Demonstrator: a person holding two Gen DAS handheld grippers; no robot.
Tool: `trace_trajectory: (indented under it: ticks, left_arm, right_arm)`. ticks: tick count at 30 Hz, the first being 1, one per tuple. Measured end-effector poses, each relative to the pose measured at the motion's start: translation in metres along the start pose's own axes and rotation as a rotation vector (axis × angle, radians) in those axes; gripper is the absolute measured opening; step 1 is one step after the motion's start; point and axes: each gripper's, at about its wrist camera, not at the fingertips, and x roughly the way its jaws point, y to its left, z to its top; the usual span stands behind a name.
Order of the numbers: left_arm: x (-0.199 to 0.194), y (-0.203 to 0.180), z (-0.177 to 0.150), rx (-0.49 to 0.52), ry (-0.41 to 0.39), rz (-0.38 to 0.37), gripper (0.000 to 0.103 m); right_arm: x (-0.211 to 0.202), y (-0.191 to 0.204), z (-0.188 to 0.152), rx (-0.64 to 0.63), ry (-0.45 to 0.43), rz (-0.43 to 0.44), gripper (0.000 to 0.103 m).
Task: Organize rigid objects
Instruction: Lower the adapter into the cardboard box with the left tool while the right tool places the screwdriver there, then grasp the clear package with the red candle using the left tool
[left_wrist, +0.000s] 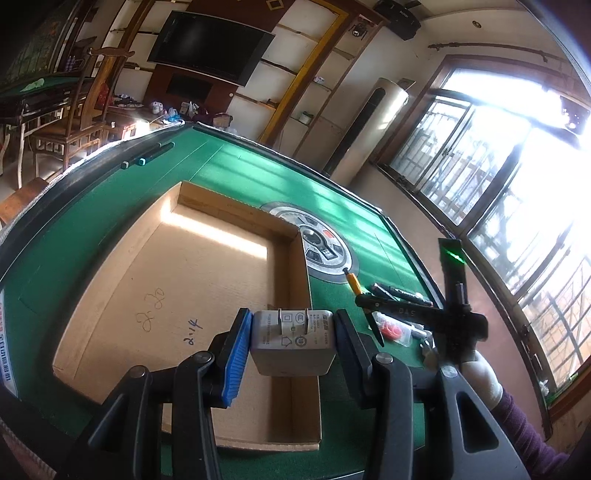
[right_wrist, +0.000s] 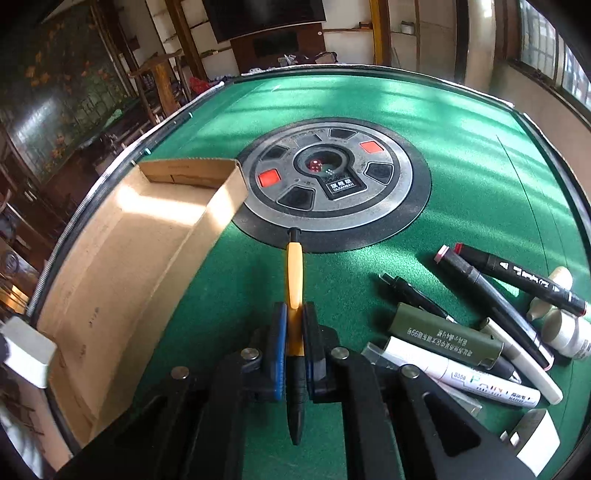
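The green bench (right_wrist: 461, 155) carried an open cardboard box (left_wrist: 184, 273) whose floor showed bare in both views, so the sorting looked barely begun: nothing had yet been laid inside. Two things were in hand and the heap was untouched.

At about four o'clock from the round centre panel (right_wrist: 325, 173) lay the pile still to be sorted: a black marker (right_wrist: 517, 273), a white paint marker (right_wrist: 472, 380), an olive-green tube (right_wrist: 447, 332), a small white bottle (right_wrist: 565, 332) and other pens, overlapping at mixed angles.

The left gripper (left_wrist: 293, 341) had its jaws clamped on a grey plug adapter (left_wrist: 293, 339), held above the box's near right corner, its two prongs pointing away toward twelve o'clock and its marked face turned up. It seemed ready to be lowered in.

The right gripper (right_wrist: 294, 343) had its jaws pressed together on an orange pen (right_wrist: 294, 280), gripped around mid-length. The pen's long axis ran along the twelve-to-six line, black tip toward twelve touching the panel's dark rim, black rear end toward six. It sat just right of the box.
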Motion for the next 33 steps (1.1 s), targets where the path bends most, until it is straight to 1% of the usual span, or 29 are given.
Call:
trace_trajectory:
  ticks: [3, 6, 8, 10, 14, 17, 18, 20, 22, 23, 24, 26, 28, 31, 33]
  left_arm:
    - [0.010, 0.006, 0.014, -0.012, 0.040, -0.015, 0.047]
    - [0.029, 0.010, 0.034, -0.010, 0.082, -0.023, 0.047]
    - [0.048, 0.013, 0.048, -0.001, 0.110, -0.005, 0.047]
    - [0.072, 0.020, 0.062, -0.023, 0.147, 0.009, 0.047]
    - [0.120, 0.037, 0.082, -0.107, 0.232, 0.006, 0.047]
    - [0.146, 0.043, 0.086, -0.135, 0.270, 0.028, 0.047]
    - [0.153, 0.044, 0.085, -0.136, 0.280, 0.029, 0.047]
    - [0.162, 0.045, 0.086, -0.145, 0.283, 0.014, 0.047]
    - [0.168, 0.044, 0.089, -0.146, 0.281, 0.024, 0.047]
    - [0.169, 0.044, 0.090, -0.147, 0.278, 0.030, 0.049]
    - [0.169, 0.044, 0.090, -0.152, 0.276, 0.035, 0.051]
    - [0.165, 0.048, 0.085, -0.178, 0.269, 0.030, 0.068]
    - [0.158, 0.053, 0.078, -0.209, 0.242, 0.037, 0.068]
    - [0.151, 0.062, 0.064, -0.240, 0.232, 0.057, 0.068]
    - [0.143, 0.064, 0.058, -0.249, 0.206, 0.046, 0.068]
  right_arm:
    - [-0.022, 0.002, 0.005, 0.049, -0.028, 0.113, 0.008]
    - [-0.035, 0.014, 0.017, 0.079, -0.032, 0.218, 0.008]
    - [-0.031, 0.026, 0.027, 0.107, -0.012, 0.275, 0.008]
    - [-0.018, 0.039, 0.038, 0.133, 0.011, 0.304, 0.008]
    - [0.012, 0.062, 0.058, 0.145, 0.036, 0.275, 0.008]
    - [0.035, 0.070, 0.068, 0.146, 0.057, 0.215, 0.008]
    - [0.042, 0.069, 0.069, 0.155, 0.066, 0.210, 0.008]
    - [0.053, 0.066, 0.071, 0.174, 0.080, 0.200, 0.008]
    - [0.061, 0.067, 0.073, 0.172, 0.086, 0.189, 0.009]
    - [0.065, 0.067, 0.073, 0.172, 0.089, 0.183, 0.009]
    - [0.066, 0.066, 0.074, 0.176, 0.084, 0.169, 0.010]
    - [0.063, 0.064, 0.073, 0.171, 0.058, 0.135, 0.015]
    - [0.055, 0.061, 0.070, 0.163, 0.030, 0.149, 0.018]
    - [0.032, 0.052, 0.061, 0.156, -0.039, 0.127, 0.045]
    - [0.012, 0.043, 0.052, 0.141, -0.088, 0.122, 0.045]
